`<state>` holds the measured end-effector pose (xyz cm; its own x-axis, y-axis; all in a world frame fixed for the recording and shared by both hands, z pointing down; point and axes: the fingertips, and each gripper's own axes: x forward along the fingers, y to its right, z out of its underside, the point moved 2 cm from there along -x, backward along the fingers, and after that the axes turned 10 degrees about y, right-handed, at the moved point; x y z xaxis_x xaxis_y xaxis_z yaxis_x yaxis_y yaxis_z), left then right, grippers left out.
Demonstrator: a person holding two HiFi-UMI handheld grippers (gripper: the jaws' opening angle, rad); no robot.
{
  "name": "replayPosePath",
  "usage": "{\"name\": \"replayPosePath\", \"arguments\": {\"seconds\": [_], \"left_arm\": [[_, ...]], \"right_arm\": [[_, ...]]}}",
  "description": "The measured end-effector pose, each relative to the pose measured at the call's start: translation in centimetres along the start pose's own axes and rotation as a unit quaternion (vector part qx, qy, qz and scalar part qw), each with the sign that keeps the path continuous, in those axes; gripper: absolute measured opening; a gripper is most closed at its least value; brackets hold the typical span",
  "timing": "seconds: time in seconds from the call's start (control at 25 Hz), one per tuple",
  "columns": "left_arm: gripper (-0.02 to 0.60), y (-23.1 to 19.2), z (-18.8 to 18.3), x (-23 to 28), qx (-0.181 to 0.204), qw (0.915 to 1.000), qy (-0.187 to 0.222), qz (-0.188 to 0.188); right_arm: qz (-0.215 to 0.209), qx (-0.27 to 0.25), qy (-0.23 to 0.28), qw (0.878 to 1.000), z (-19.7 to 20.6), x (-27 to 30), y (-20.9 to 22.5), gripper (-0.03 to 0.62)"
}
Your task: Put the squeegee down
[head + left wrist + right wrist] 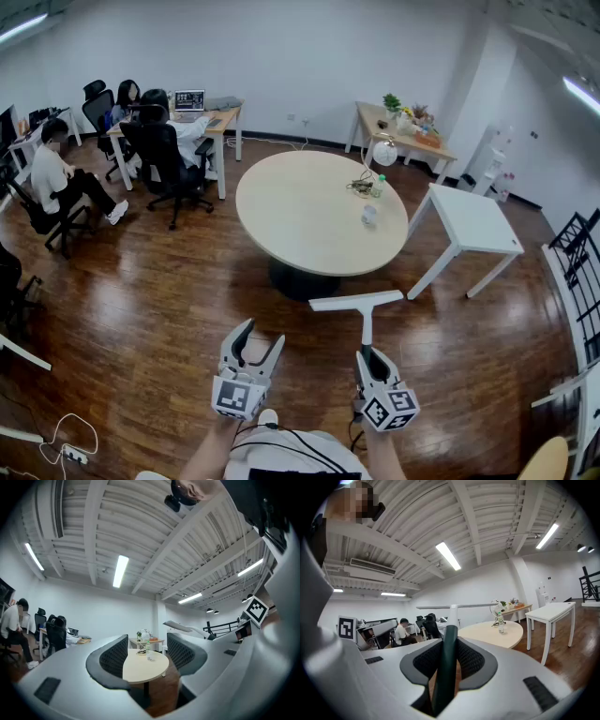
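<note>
Right gripper [371,356] clamps squeegee [356,302] handle (left gripper [262,337] empty, jaws apart).

The round table [309,225] stands mid-floor, ahead of both grippers. On its far right part are a bottle [378,186], a cable tangle [359,187] just beside it, and a small container [368,215] nearer. A square table [473,223] stands just right of the round one, apart from it. Behind both, by the far wall, a desk [412,141] bears plants [392,101]. At far left a second desk [217,120] carries a laptop [189,99], with chairs [173,155] and seated people [56,169] around it. Nearest, the left gripper [262,335] lies left of the right gripper [372,354]. The squeegee [356,301] sits between the right one's jaws, its blade crosswise before the round table's near edge.
</note>
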<state>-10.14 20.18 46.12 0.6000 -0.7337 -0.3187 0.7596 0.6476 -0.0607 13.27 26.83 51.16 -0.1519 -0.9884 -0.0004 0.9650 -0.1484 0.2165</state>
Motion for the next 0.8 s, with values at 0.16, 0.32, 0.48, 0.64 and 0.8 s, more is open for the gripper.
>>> {"name": "replayPosePath", "arguments": {"seconds": [0.16,0.32,0.48,0.64,0.8], "left_arm": [[0.242,-2.8,1.0,1.9,0.001,0.9999,-0.014,0.006],[0.242,-6.7,2.4,2.6,-0.001,0.9998,-0.019,-0.011],[0.242,-6.5,3.7,4.8,-0.001,0.9991,-0.035,-0.025],[0.242,-7.0,5.2,9.1,-0.006,0.999,-0.043,-0.011],[0.242,-8.7,7.7,14.5,0.001,0.9987,-0.05,-0.007]], "right_arm": [[0.001,0.005,-0.011,1.0,0.3,3.5,-0.5,0.114],[-0.008,0.0,-0.022,1.0,0.9,7.4,-1.5,0.114],[-0.018,0.001,-0.02,1.0,0.2,10.1,1.3,0.114],[-0.01,0.013,-0.023,1.0,1.3,14.9,4.5,0.114],[0.003,0.038,-0.04,0.998,4.0,20.3,8.6,0.114]]}}
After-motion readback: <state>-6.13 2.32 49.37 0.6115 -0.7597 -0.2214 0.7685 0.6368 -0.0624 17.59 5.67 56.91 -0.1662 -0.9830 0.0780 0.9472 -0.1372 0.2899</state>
